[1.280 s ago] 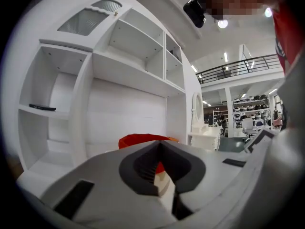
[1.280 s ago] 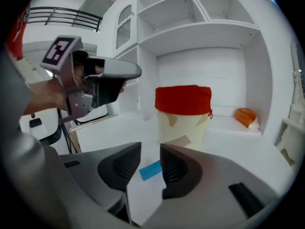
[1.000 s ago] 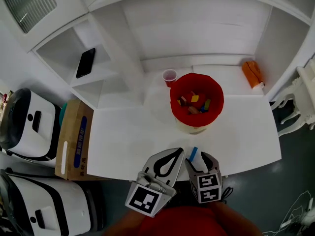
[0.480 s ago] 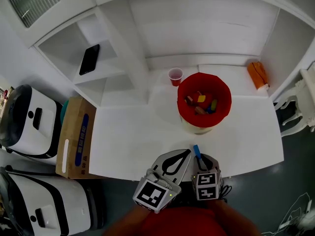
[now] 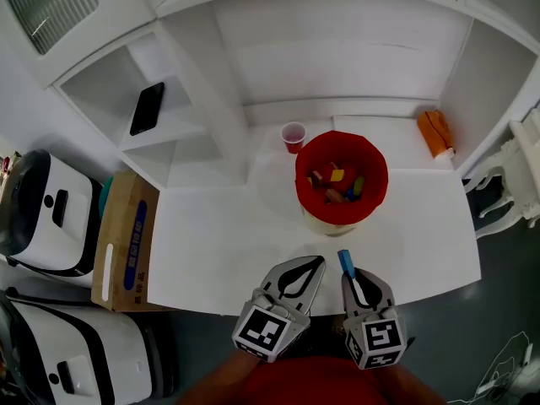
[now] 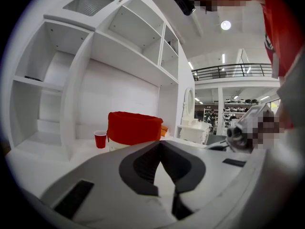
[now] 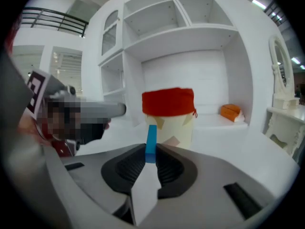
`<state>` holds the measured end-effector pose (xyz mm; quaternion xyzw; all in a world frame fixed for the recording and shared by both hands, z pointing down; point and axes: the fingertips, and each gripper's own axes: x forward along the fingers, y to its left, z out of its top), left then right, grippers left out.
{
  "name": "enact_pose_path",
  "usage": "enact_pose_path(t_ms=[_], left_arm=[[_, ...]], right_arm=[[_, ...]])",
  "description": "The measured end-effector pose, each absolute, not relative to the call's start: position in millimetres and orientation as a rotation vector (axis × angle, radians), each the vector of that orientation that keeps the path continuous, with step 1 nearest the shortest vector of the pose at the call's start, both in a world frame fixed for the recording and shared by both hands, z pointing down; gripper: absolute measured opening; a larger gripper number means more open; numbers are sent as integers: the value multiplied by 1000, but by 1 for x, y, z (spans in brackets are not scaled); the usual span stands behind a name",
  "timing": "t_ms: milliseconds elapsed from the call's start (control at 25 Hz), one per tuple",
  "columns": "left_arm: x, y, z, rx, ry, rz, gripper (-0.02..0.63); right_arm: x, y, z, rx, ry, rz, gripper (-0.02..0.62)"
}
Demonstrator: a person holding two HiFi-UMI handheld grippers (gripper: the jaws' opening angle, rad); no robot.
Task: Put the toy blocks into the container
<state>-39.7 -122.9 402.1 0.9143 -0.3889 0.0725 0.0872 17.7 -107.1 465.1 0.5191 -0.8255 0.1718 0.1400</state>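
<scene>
White shelves point(image 5: 337, 49) all across the back, tall and wide. Below them, a big white table point(image 5: 219, 234). Off to the left on the floor, two big white machines point(image 5: 46, 213), one nearer and one farther. Just beside the table's left edge, a brown cardboard box point(image 5: 126, 243). At the far middle of the table, a pale bucket point(image 5: 301, 175) with a red bag folded over its rim.

At the near edge of the table, two gray grippers side by side, both pointing toward the bucket. Left gripper point(image 5: 317, 264) shut tight, tips together, nothing in between. Right gripper point(image 5: 353, 275) with jaws just now closing in, pads pinching a thin blue block point(image 5: 345, 262).

On the right end of the back ledge, an orange cloth point(image 5: 434, 131). On a small shelf at the left, a flat black phone point(image 5: 147, 108). Just beside the bucket, on its left and a bit behind, a small red cup point(image 5: 293, 135), standing up. Down inside the bucket, a little pile of toy blocks point(image 5: 336, 184): yellow, green, red and some others. Last and smallest, the blue block again: sticking out past the right gripper's tips, aimed at the bucket, well apart from it, not inside yet.
</scene>
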Motion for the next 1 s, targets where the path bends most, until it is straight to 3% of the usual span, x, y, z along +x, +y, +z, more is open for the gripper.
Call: enact_pose_path(t_ms=[400,760,880,1000], left_arm=[[-21,-138,372,2743,-1181,137,17],[-21,-149,356,2751,-1256,107,17],[-21,-151,351,2737,-1266,100,17],[-22,-151,347,2736,-1274,94,17]], right_arm=[[53,-178,312,1627,-2609,243,84],[34,-249,315,1491,-2575,174,86],[32,-251,322,1444,-2605,256,158],[33,-237,316,1422,-2677,276,160]])
